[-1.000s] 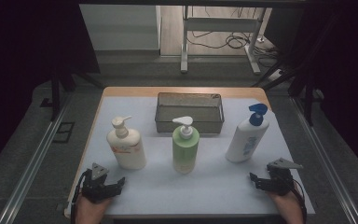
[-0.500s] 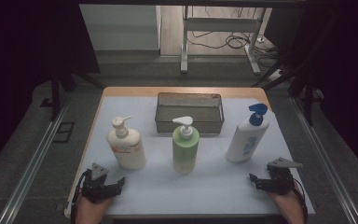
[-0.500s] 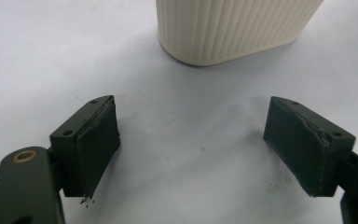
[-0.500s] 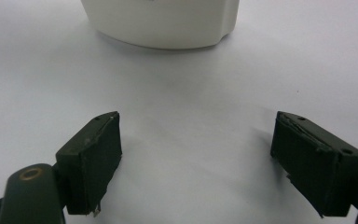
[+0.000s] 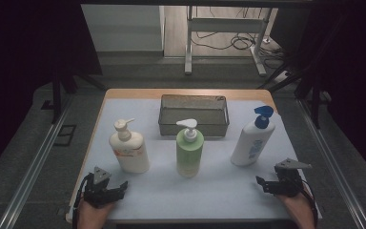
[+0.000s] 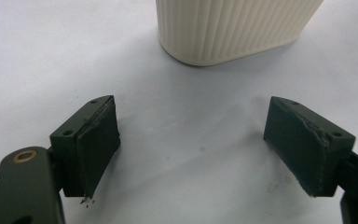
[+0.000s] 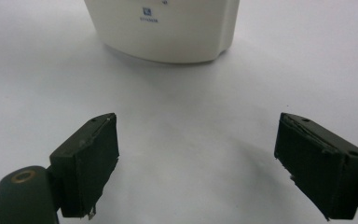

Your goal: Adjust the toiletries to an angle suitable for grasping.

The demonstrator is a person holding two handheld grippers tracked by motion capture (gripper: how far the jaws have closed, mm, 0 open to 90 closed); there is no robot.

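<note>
— Bottles first: where do they stand on the worktop?

— Three in a row across its middle. The cream pump bottle (image 5: 128, 148) is nearest the left edge, the green pump bottle (image 5: 189, 149) is in the centre, and the white bottle with the blue pump (image 5: 253, 138) leans a little, nearest the right edge. Behind the green one, toward the far edge, sits the wire basket (image 5: 194, 114).

— And the tools?

— The left gripper (image 5: 107, 190) rests by the near left corner, just in front of the cream pump bottle and apart from it. Its jaws are spread wide with bare white surface between them; in the left gripper view the ribbed base of that bottle (image 6: 233, 28) stands ahead of the pads.

— The other one?

— The right gripper (image 5: 267, 183) sits by the near right corner, pointing toward the white bottle with the blue pump, near but not touching. Its jaws have just been opening and stand wide, nothing between them. The bottle's base (image 7: 168, 28) shows ahead in the right gripper view.
</note>
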